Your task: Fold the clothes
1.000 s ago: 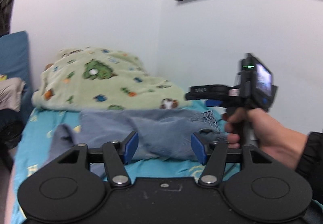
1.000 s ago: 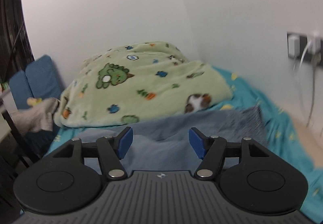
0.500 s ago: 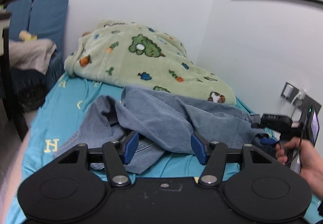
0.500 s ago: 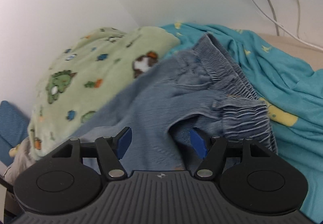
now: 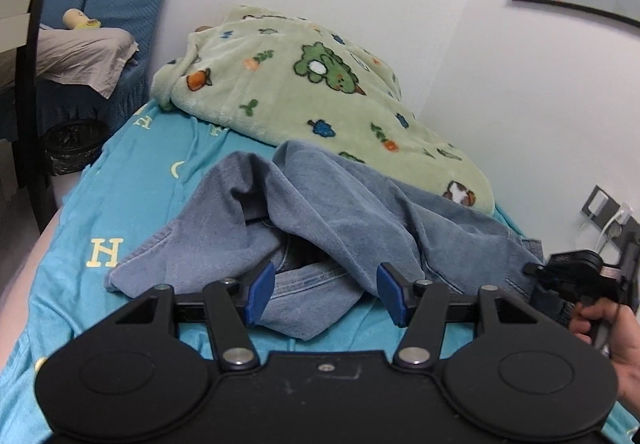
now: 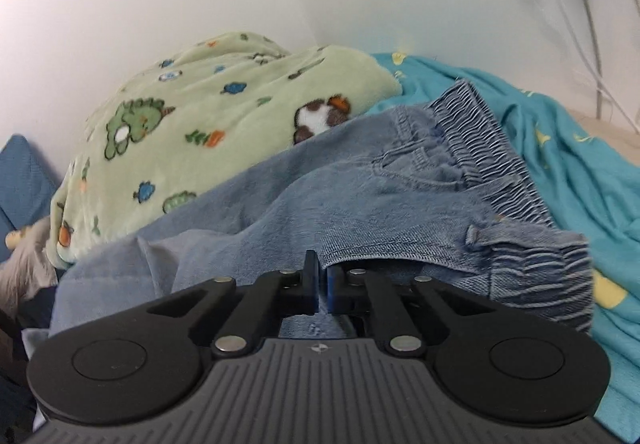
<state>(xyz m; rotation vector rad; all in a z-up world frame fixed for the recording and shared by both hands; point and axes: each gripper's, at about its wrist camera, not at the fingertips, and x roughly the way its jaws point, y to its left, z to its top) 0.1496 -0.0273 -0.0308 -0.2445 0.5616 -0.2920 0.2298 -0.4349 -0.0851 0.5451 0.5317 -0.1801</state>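
My jeans point(image 5: 320, 212) lie crumpled on the teal bed sheet point(image 5: 132, 204), their far edge against the green fleece blanket point(image 5: 300, 84). Denim is soft but weighty and will sag, so I judge the elastic waistband point(image 6: 492, 148) and hems the best holds. My right hand-held gripper point(image 6: 319, 284) is pressed together, pinching the denim edge near the waistband, held low and level. My left hand-held gripper point(image 5: 326, 292) hovers spread above the near leg, holding nothing
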